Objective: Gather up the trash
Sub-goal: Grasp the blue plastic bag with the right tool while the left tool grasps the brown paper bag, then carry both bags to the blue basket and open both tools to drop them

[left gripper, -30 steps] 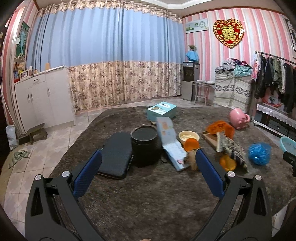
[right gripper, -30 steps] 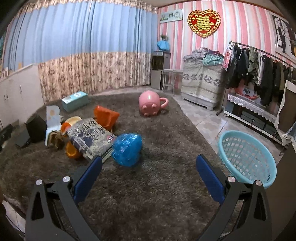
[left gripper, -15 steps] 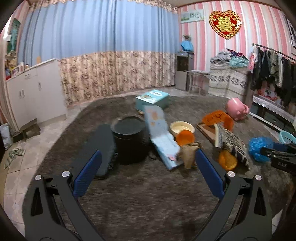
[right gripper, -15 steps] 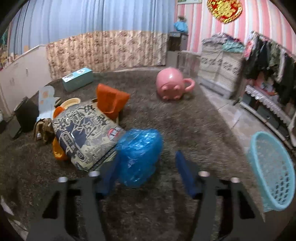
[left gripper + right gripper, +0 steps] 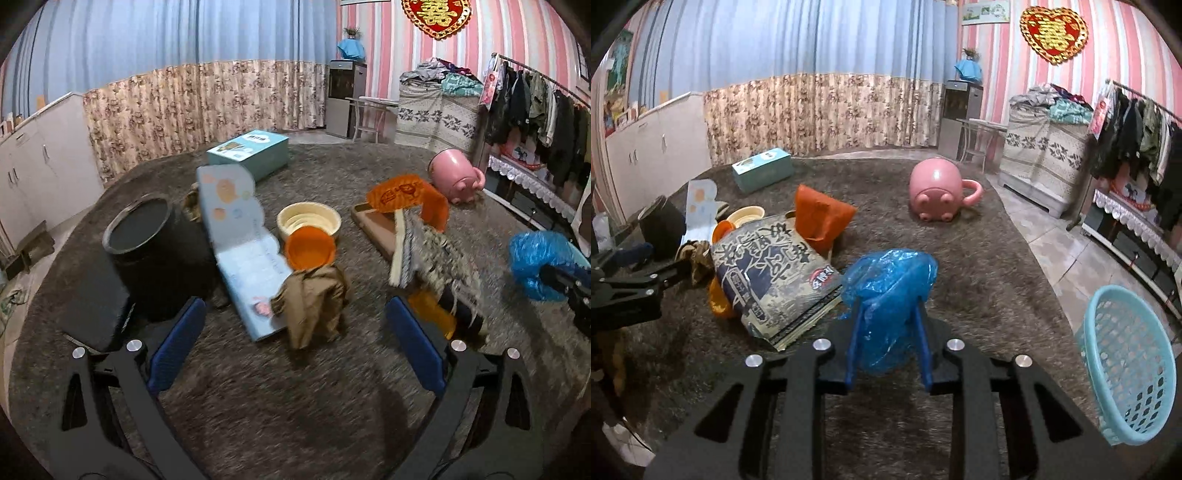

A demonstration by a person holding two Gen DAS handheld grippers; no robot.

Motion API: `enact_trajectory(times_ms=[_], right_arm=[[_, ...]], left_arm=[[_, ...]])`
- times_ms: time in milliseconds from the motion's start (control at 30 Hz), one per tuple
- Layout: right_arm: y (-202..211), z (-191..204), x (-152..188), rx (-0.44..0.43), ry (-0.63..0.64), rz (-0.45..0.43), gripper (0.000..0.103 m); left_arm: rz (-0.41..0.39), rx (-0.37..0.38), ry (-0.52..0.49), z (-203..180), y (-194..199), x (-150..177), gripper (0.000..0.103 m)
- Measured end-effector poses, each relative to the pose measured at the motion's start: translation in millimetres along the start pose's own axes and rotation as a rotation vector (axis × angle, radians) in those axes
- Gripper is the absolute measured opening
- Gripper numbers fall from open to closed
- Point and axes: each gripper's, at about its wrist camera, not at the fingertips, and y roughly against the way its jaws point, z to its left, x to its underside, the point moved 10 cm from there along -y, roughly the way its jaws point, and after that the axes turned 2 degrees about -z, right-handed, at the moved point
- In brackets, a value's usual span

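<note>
My right gripper is shut on a crumpled blue plastic bag, held just above the brown carpet; the bag also shows at the right edge of the left wrist view. My left gripper is open and empty, low over the carpet in front of a crumpled brown paper wad. Behind the wad lie an orange cup, a cream bowl, a light blue card folder and a grey printed sack. A black round bin stands at the left.
A light blue laundry basket sits at the right on the carpet edge. A pink pig-shaped mug, an orange bag and a teal box lie further back. A black flat case lies beside the bin.
My right gripper has closed on the blue bag, which it reached by moving forward. My left gripper has moved forward toward the brown paper wad, still open.
</note>
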Motion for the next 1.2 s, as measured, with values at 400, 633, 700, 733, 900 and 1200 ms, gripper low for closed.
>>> enact_trajectory(times_ms=[400,633,700,733,900,1200], right_arm=[[3.7,-32.6,2.0,-0.014,-0.112,0.008,0.026],[17.5,-56.7,-3.3,0.006,-0.162,-0.031,0.026],[23.0,-67.9,-5.2,0.017,-0.191,-0.044,0.026],[24.6,-72.1,-5.7,0.021,-0.200,-0.049,0.026],[43.9,-101.0,-7.6,0.061,-0.256,-0.089,0.026],[83.5,-159.8,-5.1,0.158,-0.340,-0.160,0.026]], left_arm=[[0.092,0.024,-0.021,-17.2,-33.4,3.8,0.047],[0.025,-0.007,0.013,-2.3,-9.4,-6.1,0.046],[-0.009,-0.025,0.009,-0.4,1.6,-12.5,0.046],[-0.032,-0.032,0.010,-0.1,9.5,-18.0,0.046],[-0.122,-0.019,0.024,-5.4,41.5,-43.2,0.046],[-0.243,0.110,-0.024,-77.3,81.1,-82.0,0.046]])
